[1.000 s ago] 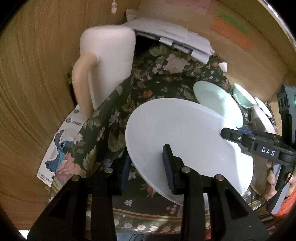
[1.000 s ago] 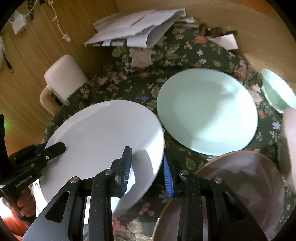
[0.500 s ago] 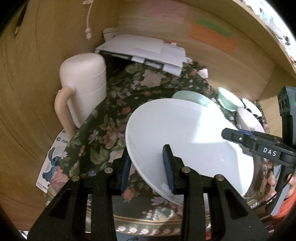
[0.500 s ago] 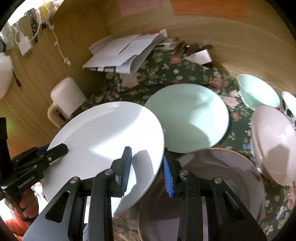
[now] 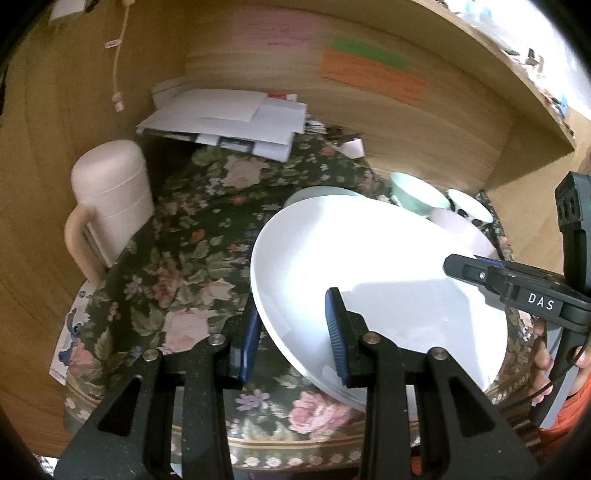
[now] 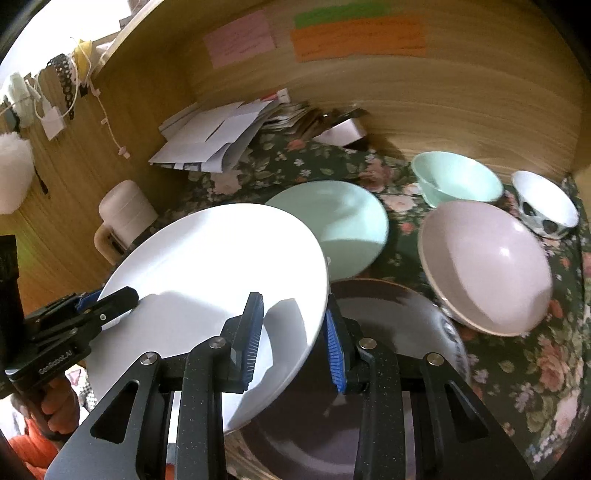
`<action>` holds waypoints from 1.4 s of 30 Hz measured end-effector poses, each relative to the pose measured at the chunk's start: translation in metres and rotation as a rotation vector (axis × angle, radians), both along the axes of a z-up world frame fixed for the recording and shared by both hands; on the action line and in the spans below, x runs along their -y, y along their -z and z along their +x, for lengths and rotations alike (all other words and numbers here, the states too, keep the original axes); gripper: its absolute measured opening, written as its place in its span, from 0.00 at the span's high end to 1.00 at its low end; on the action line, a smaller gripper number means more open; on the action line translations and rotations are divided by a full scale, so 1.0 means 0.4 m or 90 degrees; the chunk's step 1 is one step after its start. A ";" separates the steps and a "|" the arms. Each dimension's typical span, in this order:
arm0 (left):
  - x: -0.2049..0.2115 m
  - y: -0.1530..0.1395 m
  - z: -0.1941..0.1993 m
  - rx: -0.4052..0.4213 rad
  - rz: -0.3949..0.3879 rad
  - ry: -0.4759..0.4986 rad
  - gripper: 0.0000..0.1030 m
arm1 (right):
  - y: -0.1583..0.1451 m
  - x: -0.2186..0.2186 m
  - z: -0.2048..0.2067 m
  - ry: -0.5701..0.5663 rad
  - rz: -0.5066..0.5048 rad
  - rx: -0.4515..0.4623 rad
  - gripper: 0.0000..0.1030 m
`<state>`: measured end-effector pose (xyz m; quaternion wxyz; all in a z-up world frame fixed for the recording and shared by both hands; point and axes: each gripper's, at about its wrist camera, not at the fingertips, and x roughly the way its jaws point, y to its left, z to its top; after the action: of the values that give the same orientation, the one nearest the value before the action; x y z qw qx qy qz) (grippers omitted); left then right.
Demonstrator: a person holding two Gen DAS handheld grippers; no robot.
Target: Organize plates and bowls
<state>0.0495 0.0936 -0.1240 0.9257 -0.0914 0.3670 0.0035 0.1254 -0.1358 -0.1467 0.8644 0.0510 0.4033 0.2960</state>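
A large white plate (image 5: 369, 273) is held tilted above the desk (image 5: 177, 280), which is covered with a dark floral cloth. The plate is gripped at two opposite edges.

Left wrist view: the left hand-held gripper (image 5: 293, 332) is clamped on the plate's near rim, one blue pad (image 5: 334, 328) lying on the upper face, the other pad below the rim. The right hand-held gripper (image 5: 461, 267) is seen at the right of the frame, its tip on the plate's far edge; fingers of a hand (image 5: 543, 360) are seen under it.

Right wrist view: the right hand-held gripper (image 6: 293, 336) is clenched on the plate's rim at lower centre, one pad above and one below the edge. The left hand-held gripper (image 6: 122, 297) is seen at lower left, pinching the opposite rim.

A dark brown plate (image 6: 388, 332) lies on the desk beneath the white plate's lower right edge. A pale green plate (image 6: 343, 221) lies behind it at centre frame, partly hidden by the white plate. A pink bowl (image 6: 484, 266) stands at right, just beside the brown plate. A pale green bowl (image 6: 456, 181) stands behind the pink one, and a white bowl with black spots (image 6: 543, 208) is noted at far right.

A pale pink lidded jug (image 5: 110, 199) stands at the left of the desk. A pile of papers (image 5: 229, 122) lies at the back against the wooden wall (image 5: 424, 129), where coloured paper notes (image 6: 354, 35) are stuck.
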 end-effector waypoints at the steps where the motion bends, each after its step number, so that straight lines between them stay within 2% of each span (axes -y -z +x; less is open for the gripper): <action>1: 0.011 -0.001 0.001 0.001 -0.002 0.005 0.67 | -0.001 0.011 -0.003 0.004 0.000 0.001 0.72; 12: 0.109 -0.003 0.007 0.007 0.003 0.052 0.67 | 0.013 0.118 -0.033 0.045 0.006 -0.003 0.72; 23: 0.189 0.022 0.011 -0.011 0.008 0.083 0.67 | 0.051 0.184 -0.046 0.069 0.011 -0.024 0.72; 42: 0.234 0.105 0.039 -0.084 -0.002 0.101 0.67 | 0.144 0.210 -0.033 0.085 0.008 -0.082 0.72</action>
<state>0.0651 0.0001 -0.1660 0.8967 -0.0630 0.4333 -0.0645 0.1122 -0.2200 -0.2042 0.8542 0.1022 0.4518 0.2363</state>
